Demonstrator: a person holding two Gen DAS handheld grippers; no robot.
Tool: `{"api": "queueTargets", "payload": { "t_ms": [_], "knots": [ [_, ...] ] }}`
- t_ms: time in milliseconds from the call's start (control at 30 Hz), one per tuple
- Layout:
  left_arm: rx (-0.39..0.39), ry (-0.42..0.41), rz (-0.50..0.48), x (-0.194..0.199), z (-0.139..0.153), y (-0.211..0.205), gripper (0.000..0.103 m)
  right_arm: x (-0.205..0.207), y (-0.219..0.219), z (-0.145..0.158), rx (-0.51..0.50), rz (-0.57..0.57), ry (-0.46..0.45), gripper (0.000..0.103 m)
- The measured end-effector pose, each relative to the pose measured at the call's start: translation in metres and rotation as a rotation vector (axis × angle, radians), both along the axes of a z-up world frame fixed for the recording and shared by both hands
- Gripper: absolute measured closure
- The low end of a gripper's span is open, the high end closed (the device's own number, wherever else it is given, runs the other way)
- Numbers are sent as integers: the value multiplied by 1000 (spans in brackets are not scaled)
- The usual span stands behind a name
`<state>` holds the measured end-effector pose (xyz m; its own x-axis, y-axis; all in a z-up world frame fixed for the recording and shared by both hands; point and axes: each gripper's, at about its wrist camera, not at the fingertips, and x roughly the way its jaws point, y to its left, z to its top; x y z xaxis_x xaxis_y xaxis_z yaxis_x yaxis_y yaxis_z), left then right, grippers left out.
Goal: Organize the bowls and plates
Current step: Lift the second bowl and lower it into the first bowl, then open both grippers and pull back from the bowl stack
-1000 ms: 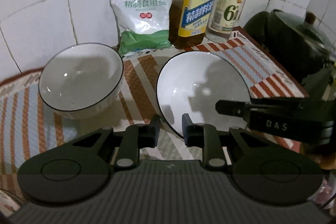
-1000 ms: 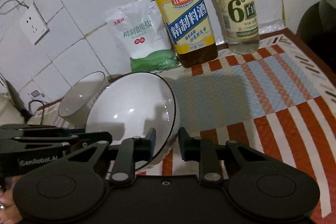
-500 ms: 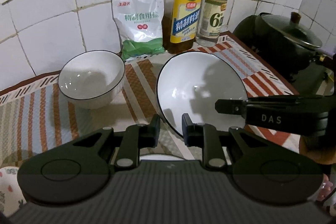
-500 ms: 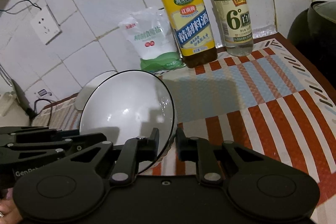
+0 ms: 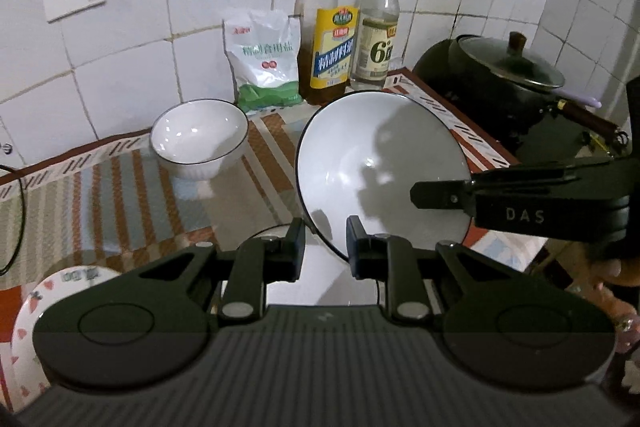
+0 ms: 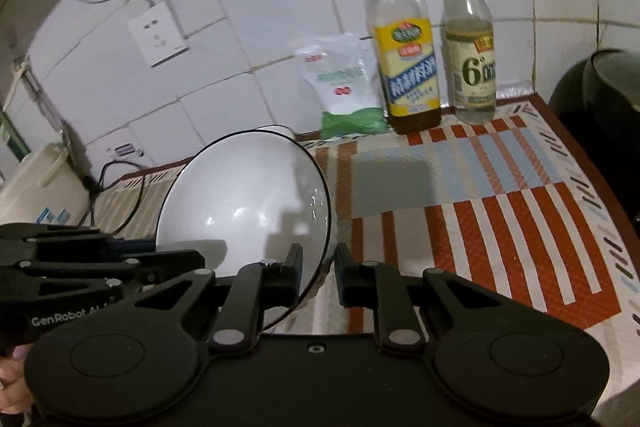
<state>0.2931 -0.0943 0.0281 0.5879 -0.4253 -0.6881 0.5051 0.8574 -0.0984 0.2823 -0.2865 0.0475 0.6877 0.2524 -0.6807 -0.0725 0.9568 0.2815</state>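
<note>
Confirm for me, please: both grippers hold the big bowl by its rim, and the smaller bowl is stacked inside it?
Not quite. Both grippers, left gripper and right gripper, do hold the big bowl by its rim, but the smaller bowl sits apart on the mat, as the left wrist view shows.

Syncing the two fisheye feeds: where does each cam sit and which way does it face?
Left wrist: sits on the left gripper, faces the tiled wall; its fingers straddle the large bowl rim, small bowl beyond, right gripper entering from the right.
Right wrist: sits on the right gripper, faces the same wall over the striped mat; left gripper at left.
Shared: large bowl, salt bag, two bottles.
</note>
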Motion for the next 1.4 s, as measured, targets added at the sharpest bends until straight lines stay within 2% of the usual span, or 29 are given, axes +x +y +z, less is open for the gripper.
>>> {"api": "queueTargets", "payload": {
  "t_ms": [233, 367, 767, 1000, 1400],
  "knots": [
    [-17, 40, 25, -24, 4, 27, 83, -19, 26, 6, -12, 41, -2, 82],
    [-7, 57, 46, -30, -3, 39, 83, -26, 38, 2, -9, 66, -46, 82],
    [4, 84, 68, -25, -24, 48, 83, -15, 51, -22, -24, 80, 36, 82],
    [19, 114, 74, -14, -39, 46, 83, -8, 60, -28, -88, 83, 47, 82],
    [53, 108, 94, -7, -47, 43, 83, 0, 77, -33, -203, 121, 44, 82]
  ]
}}
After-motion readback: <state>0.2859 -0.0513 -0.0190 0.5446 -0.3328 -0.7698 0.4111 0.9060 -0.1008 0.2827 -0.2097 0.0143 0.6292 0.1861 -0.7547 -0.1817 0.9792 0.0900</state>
